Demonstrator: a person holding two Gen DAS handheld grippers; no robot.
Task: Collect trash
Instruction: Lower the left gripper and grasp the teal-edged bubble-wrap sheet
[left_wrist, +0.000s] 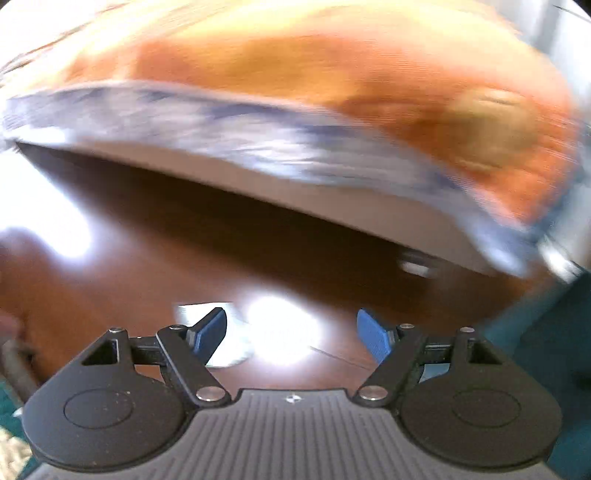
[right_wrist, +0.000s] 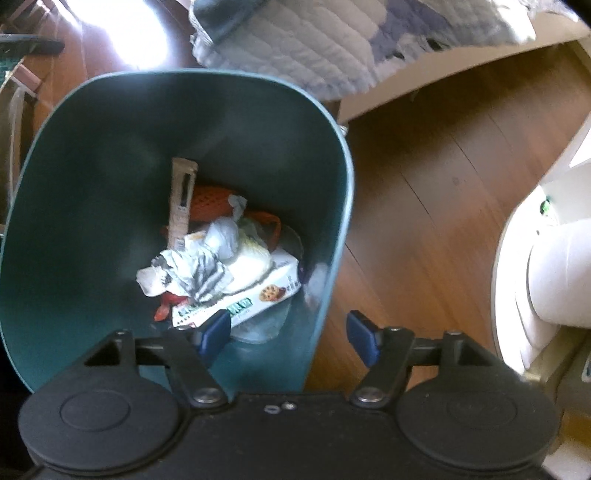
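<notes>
In the right wrist view a teal trash bin (right_wrist: 92, 177) stands on the wood floor. It holds a cookie box (right_wrist: 258, 295), crumpled paper (right_wrist: 192, 273), a cardboard strip (right_wrist: 181, 199) and orange netting (right_wrist: 210, 203). My right gripper (right_wrist: 288, 332) is open and empty, above the bin's right rim. In the blurred left wrist view my left gripper (left_wrist: 291, 332) is open and empty, low over the floor. A pale scrap (left_wrist: 229, 347) lies on the floor just past its left finger. A small white object (left_wrist: 415, 264) lies farther off near the bed.
A bed with an orange cover (left_wrist: 332, 92) and a blue-white quilt (left_wrist: 221, 122) fills the top of the left view. The quilt (right_wrist: 314, 40) hangs beside the bin. A white rounded object (right_wrist: 546, 273) stands at the right. The bin's edge (left_wrist: 546, 332) is at the right.
</notes>
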